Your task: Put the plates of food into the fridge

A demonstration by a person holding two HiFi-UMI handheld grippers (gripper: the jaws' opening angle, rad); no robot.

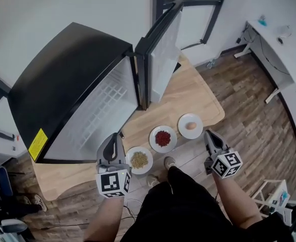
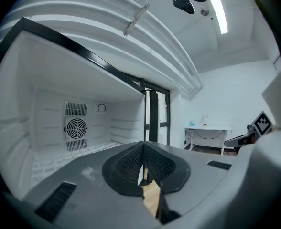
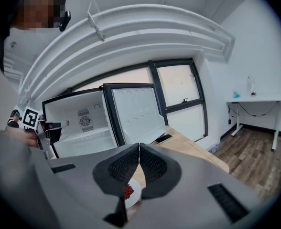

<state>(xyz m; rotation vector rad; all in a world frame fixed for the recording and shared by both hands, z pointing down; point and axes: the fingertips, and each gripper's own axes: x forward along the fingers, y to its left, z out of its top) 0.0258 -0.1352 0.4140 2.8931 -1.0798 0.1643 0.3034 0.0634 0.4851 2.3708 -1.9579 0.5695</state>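
Three white plates stand in a row near the front edge of the wooden table (image 1: 198,92): one of yellow-green food (image 1: 139,160), one of red food (image 1: 163,138) and one with a pale orange piece (image 1: 190,125). Behind them the black fridge (image 1: 62,79) has its door (image 1: 164,52) swung open, showing a bare white inside (image 2: 73,132). My left gripper (image 1: 119,136) hovers left of the yellow-green plate, shut and holding nothing, pointing into the fridge (image 2: 143,147). My right gripper (image 1: 207,132) hangs right of the orange plate, shut and holding nothing (image 3: 139,147); the red plate (image 3: 129,192) shows below its jaws.
A dark phone (image 3: 163,138) lies on the table by the fridge door. A white desk (image 1: 284,39) stands at the far right wall over the wood floor. The person's legs and shoes (image 1: 169,161) are at the table's front edge.
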